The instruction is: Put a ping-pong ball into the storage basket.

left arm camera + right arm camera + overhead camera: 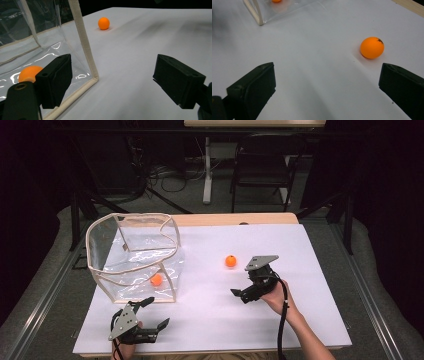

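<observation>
Right gripper view: orange ball (372, 47), round with a dark speck, lies free before wide-apart jaws.

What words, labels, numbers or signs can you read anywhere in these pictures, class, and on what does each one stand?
None can be read.
The loose orange ball carries a small dark mark near its top, too small to read.
The clear bag, the ball inside it, the white table and each hand-held gripper bear no visible text.
</observation>
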Available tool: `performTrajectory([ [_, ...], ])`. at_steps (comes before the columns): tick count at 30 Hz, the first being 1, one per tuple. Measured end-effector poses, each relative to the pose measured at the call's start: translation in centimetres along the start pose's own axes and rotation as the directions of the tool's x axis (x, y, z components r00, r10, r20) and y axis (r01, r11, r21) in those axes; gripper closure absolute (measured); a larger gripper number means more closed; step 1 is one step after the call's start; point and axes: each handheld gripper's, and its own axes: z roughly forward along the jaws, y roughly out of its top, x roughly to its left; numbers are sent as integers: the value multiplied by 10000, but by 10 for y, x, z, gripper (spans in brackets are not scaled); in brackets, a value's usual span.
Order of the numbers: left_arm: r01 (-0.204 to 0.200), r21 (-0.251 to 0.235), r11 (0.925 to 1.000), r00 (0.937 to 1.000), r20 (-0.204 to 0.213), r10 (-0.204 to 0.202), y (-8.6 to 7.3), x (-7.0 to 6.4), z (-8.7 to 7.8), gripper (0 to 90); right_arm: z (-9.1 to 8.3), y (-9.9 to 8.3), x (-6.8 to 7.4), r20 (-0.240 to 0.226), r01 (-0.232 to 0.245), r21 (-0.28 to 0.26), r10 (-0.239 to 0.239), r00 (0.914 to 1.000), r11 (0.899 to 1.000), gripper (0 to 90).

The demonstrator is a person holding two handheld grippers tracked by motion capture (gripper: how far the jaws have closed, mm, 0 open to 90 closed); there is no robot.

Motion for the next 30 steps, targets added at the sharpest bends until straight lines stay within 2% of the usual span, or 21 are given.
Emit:
performTrajectory([
  [15,-19,118,9999,10000,-66,19,0,0,3,157,10,0,-8,144,-110,183,107,9998,9998,2],
  [23,21,60,10000,9999,-112,-20,0,-1,1,157,18,4,-13,409,-66,282,55,9991,9996,0],
  [30,78,48,10000,9999,-152,-77,-1,-1,-1,157,26,7,-17,513,-214,320,197,9985,9993,0],
])
